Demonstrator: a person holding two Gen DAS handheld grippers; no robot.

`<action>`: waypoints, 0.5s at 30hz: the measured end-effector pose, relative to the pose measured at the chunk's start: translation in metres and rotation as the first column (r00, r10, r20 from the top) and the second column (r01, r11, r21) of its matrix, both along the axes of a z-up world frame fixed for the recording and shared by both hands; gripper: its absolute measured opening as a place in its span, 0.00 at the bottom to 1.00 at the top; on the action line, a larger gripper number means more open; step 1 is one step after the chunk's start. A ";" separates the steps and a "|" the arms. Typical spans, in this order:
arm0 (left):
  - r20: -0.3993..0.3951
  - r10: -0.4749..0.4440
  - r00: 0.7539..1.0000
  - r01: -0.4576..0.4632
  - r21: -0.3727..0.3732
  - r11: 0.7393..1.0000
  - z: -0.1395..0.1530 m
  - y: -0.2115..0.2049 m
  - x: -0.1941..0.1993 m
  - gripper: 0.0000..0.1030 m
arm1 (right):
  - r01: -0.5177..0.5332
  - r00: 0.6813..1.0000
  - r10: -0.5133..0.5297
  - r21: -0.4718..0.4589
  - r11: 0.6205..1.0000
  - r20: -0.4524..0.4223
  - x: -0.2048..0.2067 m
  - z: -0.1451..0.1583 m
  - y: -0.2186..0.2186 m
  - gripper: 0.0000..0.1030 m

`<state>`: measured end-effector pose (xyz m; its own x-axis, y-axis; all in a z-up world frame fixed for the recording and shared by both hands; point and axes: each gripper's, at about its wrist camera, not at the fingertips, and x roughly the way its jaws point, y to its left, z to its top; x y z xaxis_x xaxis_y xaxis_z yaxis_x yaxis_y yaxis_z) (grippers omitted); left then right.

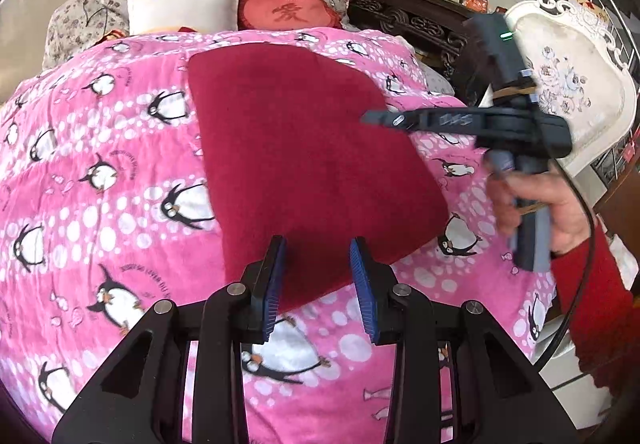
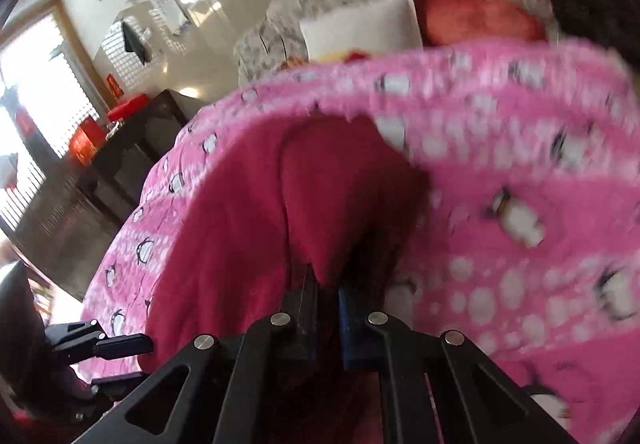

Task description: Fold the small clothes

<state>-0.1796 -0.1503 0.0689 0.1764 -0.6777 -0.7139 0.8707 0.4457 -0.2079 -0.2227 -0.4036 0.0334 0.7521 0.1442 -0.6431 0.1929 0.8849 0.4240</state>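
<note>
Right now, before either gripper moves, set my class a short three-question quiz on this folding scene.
1. True or false: the left gripper has its jaws open.
2. The red garment lies on: A the penguin blanket; B a tray; C bare floor.
3. Fill in: the heart-shaped cushion beside the white pillow is ____.
Key: 1 true; 2 A; 3 red.

garment (image 1: 304, 148) flat on blanket (image 1: 100, 172) | pillows (image 1: 184, 8) behind | right gripper (image 1: 384, 119) probably above garment's right edge
</note>
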 end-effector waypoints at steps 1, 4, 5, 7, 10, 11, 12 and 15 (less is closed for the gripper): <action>-0.004 0.001 1.000 -0.001 0.005 1.000 -0.001 -0.002 0.001 0.31 | 0.006 1.000 -0.007 0.052 0.999 0.020 -0.003 -0.001 -0.005 0.07; -0.039 -0.006 0.999 0.006 0.006 1.000 -0.004 -0.005 0.004 0.31 | 0.006 0.998 -0.013 0.119 0.993 0.054 -0.015 0.010 -0.007 0.12; -0.040 -0.010 0.999 0.010 0.009 1.000 -0.006 -0.006 0.004 0.31 | 0.001 0.998 -0.009 0.129 0.992 0.060 -0.019 0.014 -0.006 0.14; -0.027 -0.007 1.000 0.008 0.018 1.000 -0.008 -0.008 0.003 0.31 | -0.045 0.997 0.036 0.128 0.991 0.070 -0.026 0.024 0.007 0.22; -0.008 -0.009 1.000 0.009 0.032 0.999 -0.013 -0.011 0.000 0.31 | -0.084 0.995 0.079 0.099 0.991 0.052 -0.032 0.033 0.025 0.44; -0.001 -0.010 1.000 0.010 0.033 0.999 -0.013 -0.011 -0.001 0.31 | -0.092 0.995 0.087 0.100 0.991 0.053 -0.034 0.034 0.031 0.44; 0.003 -0.012 1.000 0.012 0.034 0.999 -0.013 -0.010 -0.002 0.31 | -0.100 0.994 0.095 0.107 0.989 0.057 -0.036 0.033 0.035 0.45; -0.004 -0.014 1.000 0.014 0.033 0.999 -0.011 -0.009 -0.003 0.31 | -0.066 0.998 0.064 0.104 0.992 0.023 -0.033 0.024 0.037 0.45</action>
